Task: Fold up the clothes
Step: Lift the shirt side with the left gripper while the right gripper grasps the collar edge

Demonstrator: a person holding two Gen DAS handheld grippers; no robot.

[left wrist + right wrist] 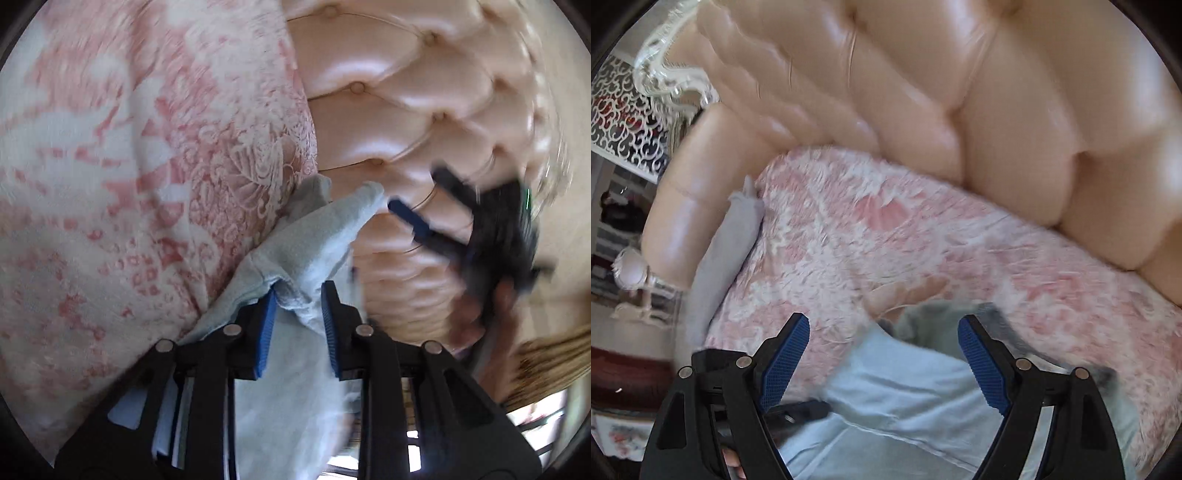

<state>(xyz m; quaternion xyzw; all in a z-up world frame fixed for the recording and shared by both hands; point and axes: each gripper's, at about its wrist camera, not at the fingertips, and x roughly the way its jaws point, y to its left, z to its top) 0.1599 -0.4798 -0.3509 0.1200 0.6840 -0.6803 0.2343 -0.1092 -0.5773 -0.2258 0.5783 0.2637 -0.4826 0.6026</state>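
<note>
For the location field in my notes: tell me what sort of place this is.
Probably a home living room or bedroom. A tufted, buttoned peach sofa back stands behind a pink floral cover, and a white scrollwork screen shows at the side.

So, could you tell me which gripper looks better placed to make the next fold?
Probably left. The left gripper already has the light blue garment bunched between its pads, while the right gripper hangs open above the cloth, gripping nothing.

Two close wrist fisheyes — each angled down along its gripper, sharing sofa (424,110) and pink cover (886,240).
</note>
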